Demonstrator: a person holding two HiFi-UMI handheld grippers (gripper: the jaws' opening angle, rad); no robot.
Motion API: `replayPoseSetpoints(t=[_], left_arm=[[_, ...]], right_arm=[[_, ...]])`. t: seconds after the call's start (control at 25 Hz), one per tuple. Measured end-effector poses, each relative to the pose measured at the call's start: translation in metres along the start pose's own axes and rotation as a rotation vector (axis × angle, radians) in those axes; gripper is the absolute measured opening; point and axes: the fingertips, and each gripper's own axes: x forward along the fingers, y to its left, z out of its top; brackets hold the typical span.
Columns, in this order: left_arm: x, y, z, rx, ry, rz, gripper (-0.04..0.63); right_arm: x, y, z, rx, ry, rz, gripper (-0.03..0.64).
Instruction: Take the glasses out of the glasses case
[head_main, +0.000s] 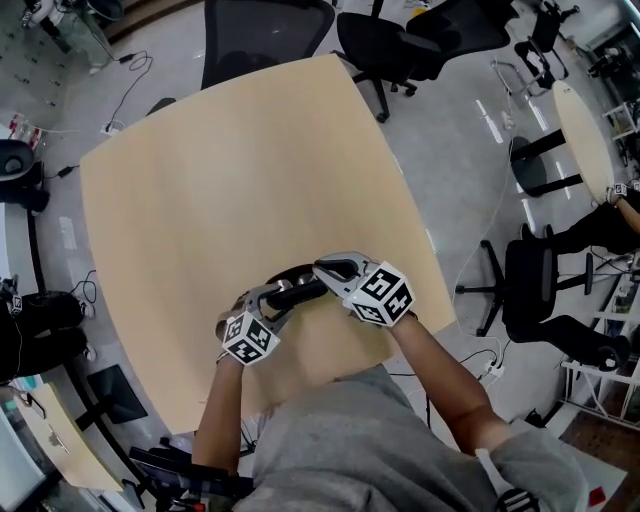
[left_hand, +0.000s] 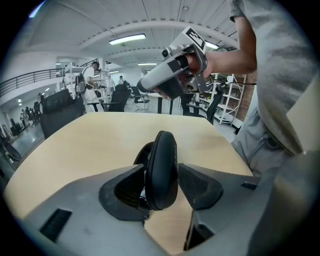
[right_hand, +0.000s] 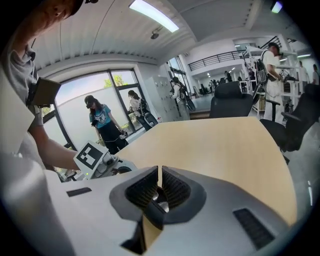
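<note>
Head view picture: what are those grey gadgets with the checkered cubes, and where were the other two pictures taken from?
A person holds two hand-held grasping tools; the marker cubes are part of them. The head view looks down from the person's head onto a beige table. Each other picture comes from a camera riding on one tool. The left tool stands open with a black glasses case between its jaws. The right tool has its jaws almost together; whether it pinches anything, I cannot tell.
</note>
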Motion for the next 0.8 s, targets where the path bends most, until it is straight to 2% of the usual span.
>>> replayPoseSetpoints(t=[0.2, 0.36, 0.6, 0.8], left_arm=[[0.010, -0.013, -0.008, 0.062, 0.045, -0.013, 0.189], [0.013, -0.022, -0.012, 0.098, 0.047, 0.003, 0.159], [0.015, -0.034, -0.014, 0.162, 0.050, 0.040, 0.137], [0.015, -0.039, -0.014, 0.212, 0.056, 0.071, 0.130]], right_arm=[[0.022, -0.007, -0.018, -0.008, 0.095, 0.062, 0.009], [0.041, 0.004, -0.039, -0.085, 0.221, 0.165, 0.009], [0.065, 0.028, -0.074, -0.352, 0.428, 0.321, 0.009], [0.080, 0.033, -0.094, -0.574, 0.569, 0.337, 0.014]])
